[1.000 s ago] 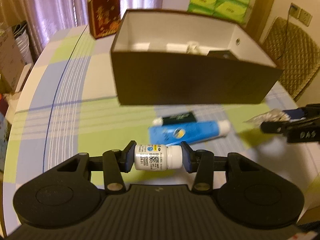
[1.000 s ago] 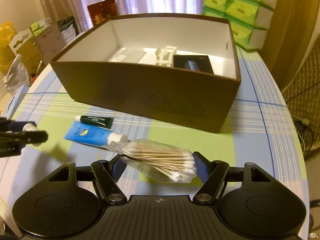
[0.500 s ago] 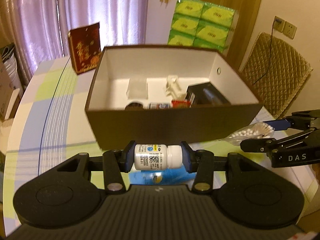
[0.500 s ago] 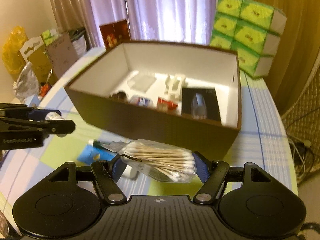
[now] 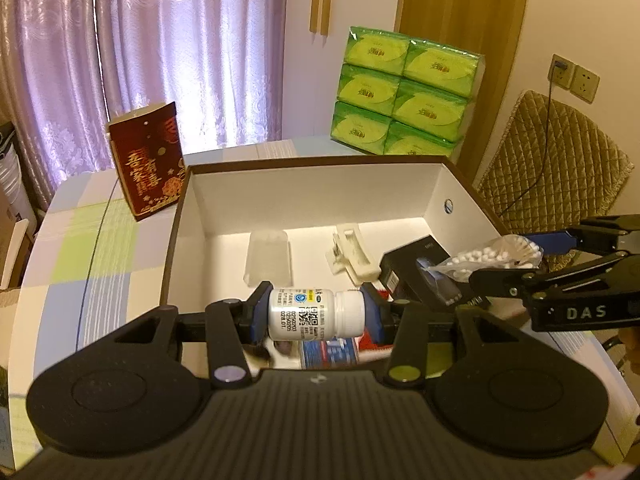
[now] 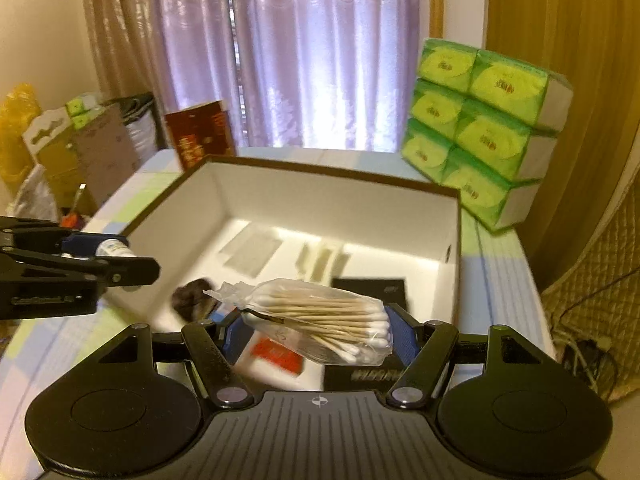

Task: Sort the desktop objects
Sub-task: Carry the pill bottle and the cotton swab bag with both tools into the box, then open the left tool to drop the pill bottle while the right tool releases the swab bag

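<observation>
1. Our left tool is clenched on a small white plastic pill bottle with a printed label, held sideways over the near end of the open brown cardboard box with a white inside.
2. Our right tool is grasping a clear plastic bag of wooden cotton swabs, also above the box's near end.
3. The left wrist view shows the box contents sharply: a frosted clear cup, a cream plastic clip and a black carton. In the right wrist view these are blurred.
4. Only the right wrist view shows cardboard boxes and bags beside the table.
5. Both views show 6 stacked green tissue packs and a dark red gift box behind the box.
</observation>
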{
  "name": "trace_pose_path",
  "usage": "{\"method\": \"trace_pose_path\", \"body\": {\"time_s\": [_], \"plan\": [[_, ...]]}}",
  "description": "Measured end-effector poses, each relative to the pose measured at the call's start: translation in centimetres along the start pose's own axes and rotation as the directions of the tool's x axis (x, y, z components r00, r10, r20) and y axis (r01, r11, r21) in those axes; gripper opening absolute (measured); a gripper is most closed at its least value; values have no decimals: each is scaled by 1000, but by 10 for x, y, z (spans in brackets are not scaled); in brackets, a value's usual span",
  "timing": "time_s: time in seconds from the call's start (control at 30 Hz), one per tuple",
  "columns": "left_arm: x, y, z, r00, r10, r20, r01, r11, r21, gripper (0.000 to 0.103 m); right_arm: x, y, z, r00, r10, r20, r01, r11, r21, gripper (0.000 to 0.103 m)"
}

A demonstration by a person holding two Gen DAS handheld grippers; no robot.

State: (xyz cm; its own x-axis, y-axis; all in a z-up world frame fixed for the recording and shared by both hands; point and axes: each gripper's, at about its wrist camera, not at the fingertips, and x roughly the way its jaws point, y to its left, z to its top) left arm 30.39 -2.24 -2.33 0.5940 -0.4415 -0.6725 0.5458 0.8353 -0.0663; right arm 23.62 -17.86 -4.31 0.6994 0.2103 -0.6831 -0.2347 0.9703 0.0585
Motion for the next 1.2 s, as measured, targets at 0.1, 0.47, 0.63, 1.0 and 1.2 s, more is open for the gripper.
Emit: {"method": "trace_pose_path", "body": {"time_s": [0.1,0.47,0.63,1.0,1.2], "plan": [[20,2,14,1000,1,-14,-1,1000,10,41,19,-10,14,1000,-25,-6,25,1000,11,68],[115,3,51,995,17,-102,-15,1000,21,41,89,-40,49,993,-96,-63,97,995,24,68],[149,8,60,990,22,-139,-25,1000,-18,41,112,-45,56,990,-112,-85,112,994,0,68],[197,14,69,985,14,-170,-24,998,-55,41,139,-52,61,986,-124,-110,121,992,-31,68],[204,12,72,986,21,-163,-27,999,-34,41,147,-58,61,984,-131,-120,128,991,-28,68]]}}
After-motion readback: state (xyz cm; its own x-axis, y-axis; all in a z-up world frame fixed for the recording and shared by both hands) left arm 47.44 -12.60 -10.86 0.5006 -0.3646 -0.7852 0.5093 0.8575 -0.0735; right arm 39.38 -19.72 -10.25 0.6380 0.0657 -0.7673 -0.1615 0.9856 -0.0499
